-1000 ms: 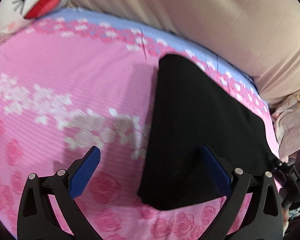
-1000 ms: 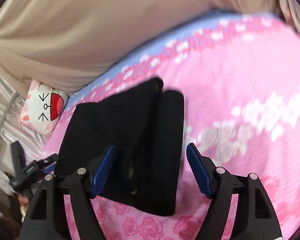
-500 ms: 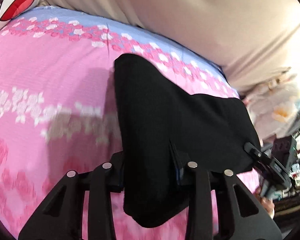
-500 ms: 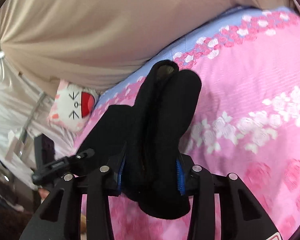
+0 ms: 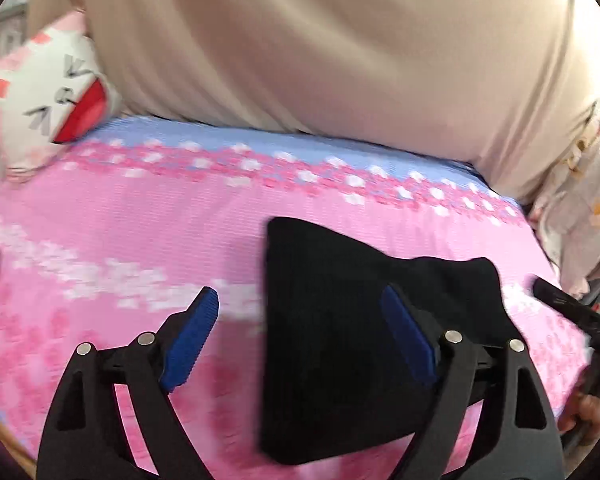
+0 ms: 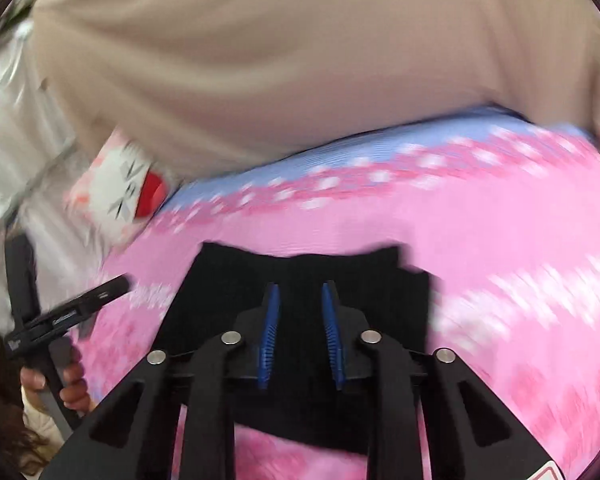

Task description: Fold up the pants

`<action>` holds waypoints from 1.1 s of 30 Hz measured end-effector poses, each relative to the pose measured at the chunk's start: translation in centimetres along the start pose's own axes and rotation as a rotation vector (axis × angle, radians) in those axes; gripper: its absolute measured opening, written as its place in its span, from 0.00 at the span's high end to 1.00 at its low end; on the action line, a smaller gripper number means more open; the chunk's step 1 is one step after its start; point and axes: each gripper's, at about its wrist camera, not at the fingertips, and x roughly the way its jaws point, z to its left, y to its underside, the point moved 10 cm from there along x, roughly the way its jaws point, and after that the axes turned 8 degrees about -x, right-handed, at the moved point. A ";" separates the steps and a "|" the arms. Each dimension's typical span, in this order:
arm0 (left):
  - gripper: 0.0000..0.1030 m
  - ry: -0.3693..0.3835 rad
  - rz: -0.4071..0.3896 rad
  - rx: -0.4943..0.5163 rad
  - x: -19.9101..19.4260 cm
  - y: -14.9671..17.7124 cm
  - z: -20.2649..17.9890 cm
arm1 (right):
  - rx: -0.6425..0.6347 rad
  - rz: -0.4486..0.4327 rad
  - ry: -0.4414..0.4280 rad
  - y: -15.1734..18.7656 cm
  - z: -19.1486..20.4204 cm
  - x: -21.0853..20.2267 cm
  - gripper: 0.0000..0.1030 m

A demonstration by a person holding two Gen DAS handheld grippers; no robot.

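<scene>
Risk of undoing the folded pants (image 5: 364,336) on the bed (image 5: 140,240): left claw (image 5: 304,340) opening and empty, right claw (image 6: 300,328) closing empty just above the cloth, could snag a layer.

The left gripper (image 5: 300,312) is held tilted downward with its jaws opening wide, nothing pinched between the blue pads (image 5: 188,344). The right gripper (image 6: 300,296) is likewise angled down, its jaws closing to a narrow gap in which nothing is clamped.
</scene>
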 end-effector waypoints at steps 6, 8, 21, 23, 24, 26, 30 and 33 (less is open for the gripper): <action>0.15 -0.112 0.195 -0.022 8.9 4.9 2.2 | 0.237 0.105 0.012 2.7 -7.5 6.9 1.00; 0.13 -0.059 0.212 -0.116 9.0 5.2 3.2 | 0.262 0.080 0.033 2.0 -7.4 5.2 1.00; 0.09 -0.203 0.006 -0.027 3.0 1.8 6.7 | 0.095 0.041 0.078 0.2 -3.0 2.2 0.83; 0.09 -0.278 -0.019 -0.016 2.0 1.2 8.8 | 0.033 0.060 0.001 -0.5 0.6 3.4 0.82; 0.09 -0.307 -0.024 -0.015 1.8 1.1 9.6 | -0.014 0.083 -0.034 -0.7 3.0 4.9 0.81; 0.09 -0.354 -0.034 -0.025 1.4 1.2 11.2 | -0.060 0.119 -0.076 -0.6 6.1 7.9 0.81; 0.09 -0.391 -0.035 -0.039 0.8 1.6 12.9 | -0.146 0.248 -0.099 2.0 10.7 16.0 0.75; 0.09 -0.404 -0.029 -0.035 0.2 1.7 13.6 | -0.215 0.234 -0.042 1.1 12.2 15.8 0.70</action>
